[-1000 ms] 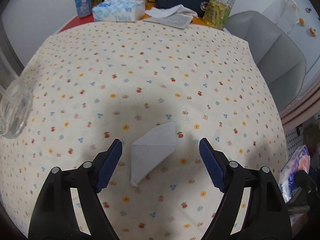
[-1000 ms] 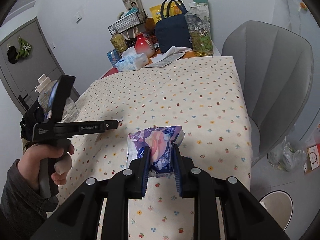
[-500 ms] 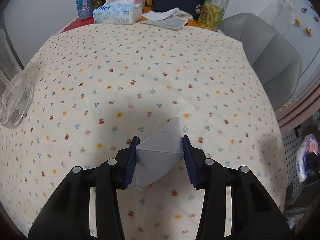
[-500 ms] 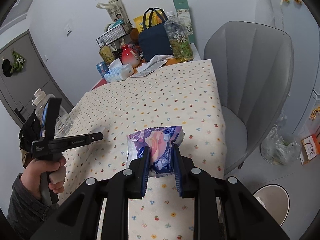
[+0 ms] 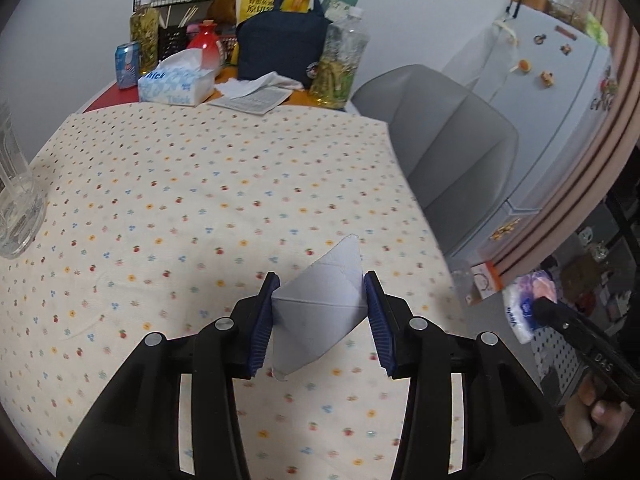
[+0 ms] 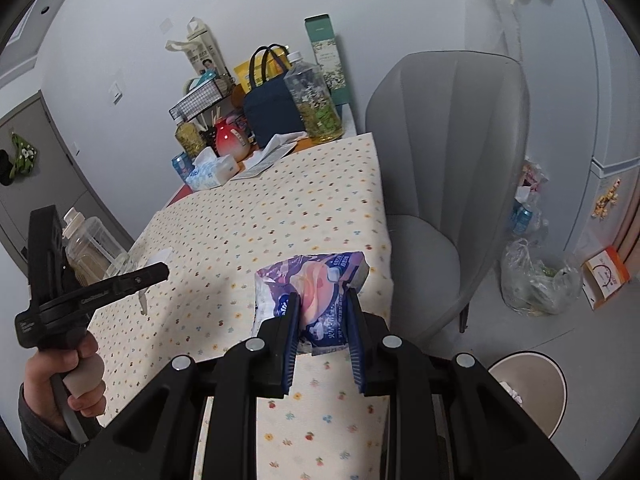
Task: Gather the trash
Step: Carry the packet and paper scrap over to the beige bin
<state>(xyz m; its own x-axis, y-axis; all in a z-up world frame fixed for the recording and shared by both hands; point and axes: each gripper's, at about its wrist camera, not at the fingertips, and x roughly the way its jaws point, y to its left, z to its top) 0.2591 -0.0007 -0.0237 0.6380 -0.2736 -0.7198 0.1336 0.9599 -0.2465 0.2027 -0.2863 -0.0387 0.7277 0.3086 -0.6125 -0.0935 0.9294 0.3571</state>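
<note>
My left gripper point(image 5: 320, 316) is shut on a folded white paper napkin point(image 5: 320, 304) and holds it lifted above the flowered tablecloth point(image 5: 180, 208). My right gripper point(image 6: 323, 332) is shut on a crumpled purple and pink tissue pack wrapper point(image 6: 312, 284), held above the table's near right edge. The wrapper also shows at the far right of the left wrist view point(image 5: 528, 300). The left gripper shows from the side in the right wrist view point(image 6: 156, 272), with the napkin's tip point(image 6: 160, 257) beside it. A round trash bin point(image 6: 528, 388) stands on the floor at the lower right.
A grey chair point(image 6: 440, 160) stands right of the table. At the table's far end are a tissue box point(image 5: 176, 84), a navy bag point(image 5: 280, 48), bottles and a can. A glass jar point(image 5: 16, 200) sits at the left edge. A plastic bag point(image 6: 536, 280) lies on the floor.
My left gripper closed on the napkin and lifted it off the cloth. My right gripper, still holding the wrapper, rose and swung right, bringing the trash bin into view.
</note>
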